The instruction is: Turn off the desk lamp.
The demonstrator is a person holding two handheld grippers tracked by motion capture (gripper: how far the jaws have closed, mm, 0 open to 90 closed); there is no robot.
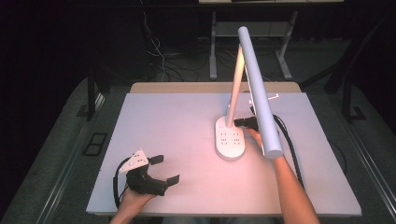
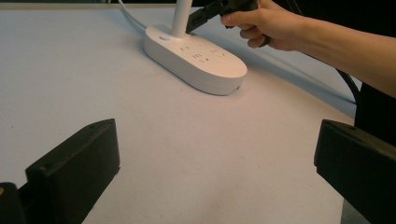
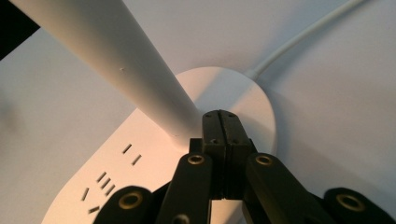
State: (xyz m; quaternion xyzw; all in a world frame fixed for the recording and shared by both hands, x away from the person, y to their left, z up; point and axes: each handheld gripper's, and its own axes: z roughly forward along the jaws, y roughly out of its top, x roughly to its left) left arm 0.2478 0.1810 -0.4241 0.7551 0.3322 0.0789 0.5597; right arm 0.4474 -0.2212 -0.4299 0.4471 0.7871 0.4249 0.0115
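The white oval plastic lamp base [image 1: 229, 139] stands mid-desk. The right gripper [image 3: 220, 122] — jaws fully shut, holding nothing — sits at the foot of the stem, beside the button [image 2: 163, 37]. Press straight down, lightly. The left gripper [image 1: 164, 169] rests wide open — well clear of the base.

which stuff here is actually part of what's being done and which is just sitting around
In use:
- desk lamp, lit, its oval base carrying sockets
- right gripper, jaws shut, tip at the foot of the lamp's stem

Not in use:
- left gripper, jaws open, resting at the table's near left
- white cord running off from the base
- table
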